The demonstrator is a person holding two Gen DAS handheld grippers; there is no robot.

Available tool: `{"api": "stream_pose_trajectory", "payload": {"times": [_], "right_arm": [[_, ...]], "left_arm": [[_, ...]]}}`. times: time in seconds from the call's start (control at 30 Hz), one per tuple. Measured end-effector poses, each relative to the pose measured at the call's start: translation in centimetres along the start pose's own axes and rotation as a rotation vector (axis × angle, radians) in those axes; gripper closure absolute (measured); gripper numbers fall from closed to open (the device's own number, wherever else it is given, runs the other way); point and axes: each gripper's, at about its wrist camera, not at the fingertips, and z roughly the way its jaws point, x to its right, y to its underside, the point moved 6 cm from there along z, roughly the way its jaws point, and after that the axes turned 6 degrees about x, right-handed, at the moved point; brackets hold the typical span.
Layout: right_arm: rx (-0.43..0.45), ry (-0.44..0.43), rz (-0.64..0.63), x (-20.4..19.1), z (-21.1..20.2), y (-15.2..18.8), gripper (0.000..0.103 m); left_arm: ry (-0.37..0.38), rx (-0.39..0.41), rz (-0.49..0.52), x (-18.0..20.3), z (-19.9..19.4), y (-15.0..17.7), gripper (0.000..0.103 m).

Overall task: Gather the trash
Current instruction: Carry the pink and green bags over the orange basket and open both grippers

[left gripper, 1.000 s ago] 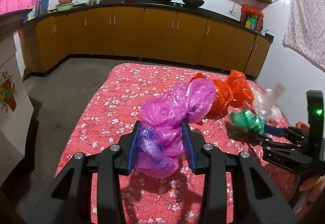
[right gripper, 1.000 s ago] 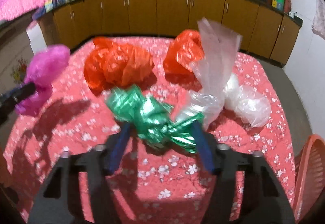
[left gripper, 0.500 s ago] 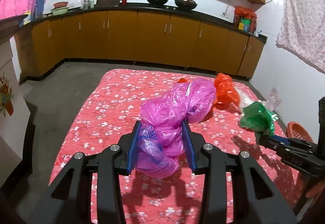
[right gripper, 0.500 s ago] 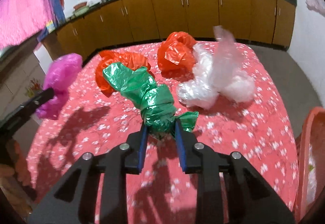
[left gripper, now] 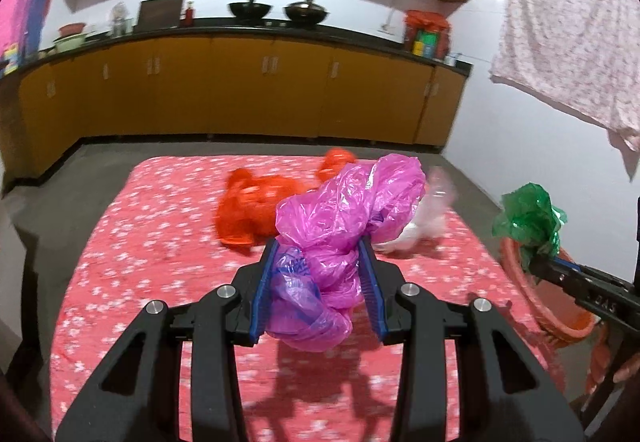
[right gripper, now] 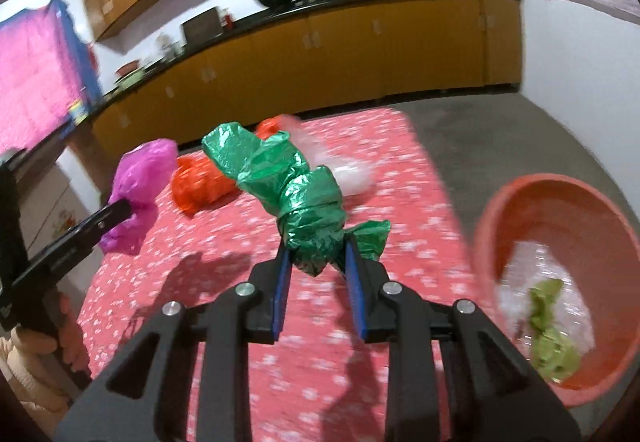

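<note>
Right wrist view: right hand-held gripper [right gripper: 316, 262] pinching green bag [right gripper: 292, 185] past table edge [right gripper: 430, 169], beside basin [right gripper: 516, 193].

A crinkled, glossy pink bag [left gripper: 352, 209] of thin, see-through plastic. A green bag [right gripper: 288, 193] of shiny, almost metallic film, twisted and creased. On the far side, orange bags [left gripper: 252, 209] of thin glossy plastic and a clear bag [right gripper: 348, 173] of filmy plastic. The tablecloth [left gripper: 160, 242] looks like matt red cloth printed with white flowers. The basin [right gripper: 560, 201] at right is smooth orange plastic. The grippers have matt black plastic bodies, ribbed blue pads [left gripper: 264, 290] and bright metal screws [right gripper: 245, 288].
</note>
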Motion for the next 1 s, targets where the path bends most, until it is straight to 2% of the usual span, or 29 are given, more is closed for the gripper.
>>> {"api": "stream_pose_trajectory", "payload": {"times": [0.3, 0.57, 0.77, 1.0], "right_arm": [[0.077, 0.193, 0.091, 7.9, -4.6, -0.2, 0.077], [0.124, 0.326, 0.218, 14.3, -7.2, 0.4, 0.077], [0.147, 0.379, 0.275, 17.6, -8.6, 1.1, 0.077], [0.165, 0.399, 0.324, 19.9, -9.4, 1.3, 0.077]], "left_arm": [[0.141, -0.017, 0.039, 7.5, 1.4, 0.0, 0.063], [0.280, -0.044, 0.067, 15.0, 2.6, 0.5, 0.063], [0.364, -0.056, 0.097, 20.1, 3.2, 0.8, 0.063], [0.426, -0.078, 0.121, 23.9, 4.0, 1.5, 0.063]]}}
